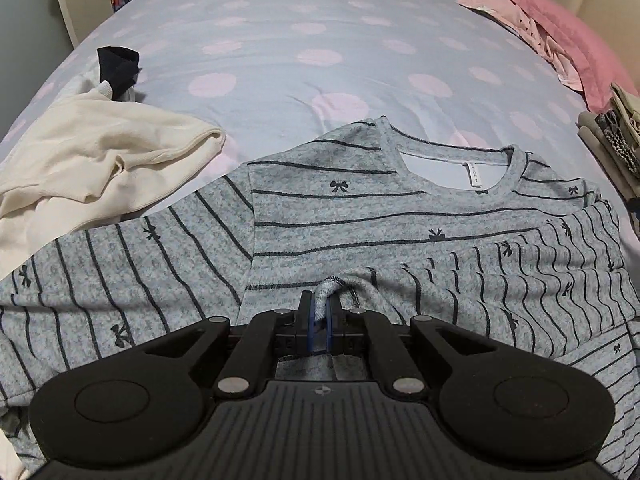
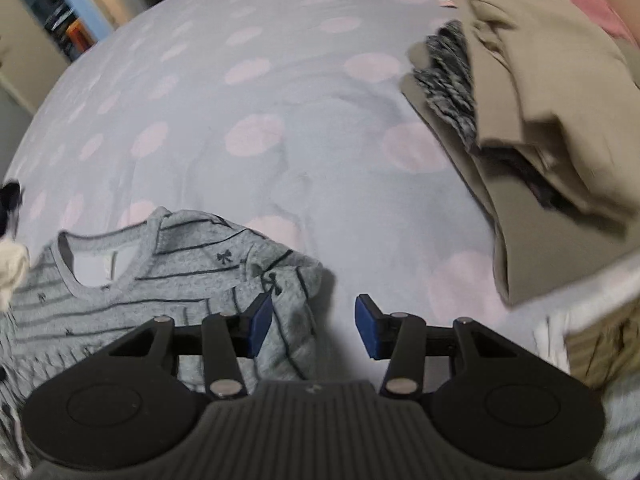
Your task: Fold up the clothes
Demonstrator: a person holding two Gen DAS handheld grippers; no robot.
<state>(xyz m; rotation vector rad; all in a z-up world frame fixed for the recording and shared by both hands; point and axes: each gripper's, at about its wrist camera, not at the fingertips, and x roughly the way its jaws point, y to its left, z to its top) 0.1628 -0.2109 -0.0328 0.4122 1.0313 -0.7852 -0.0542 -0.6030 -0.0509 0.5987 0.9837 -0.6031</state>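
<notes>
Bedding fills both views: a pale blue duvet [image 1: 280, 40] printed with pink dots, pink pillows [image 1: 568, 36] at 2 o'clock in the left wrist view, shelving in the dim background at 11 o'clock. On it lies the grey striped top [image 1: 340, 208], front up with its neckline toward 12 o'clock, one sleeve spread out to 9 o'clock and the other folded across the body at 3 o'clock. The left gripper [image 1: 320, 312] is pitched steeply down at the garment's near edge, at 6 o'clock in its own view, with its jaws pressed together on a raised fold of the grey fabric that stands up between the blue pads. The right gripper [image 2: 314, 320] also points steeply down, jaws spread and holding nothing; its left pad hangs over the top's folded shoulder edge, its right pad over bare duvet. That view is motion-blurred. A crumpled cream garment [image 1: 92, 160] lies at 9 o'clock beside the top, a black item [image 1: 118, 68] beyond it at 10 o'clock. Stacked folded beige clothes [image 2: 552, 152] sit at 2 o'clock in the right wrist view.
</notes>
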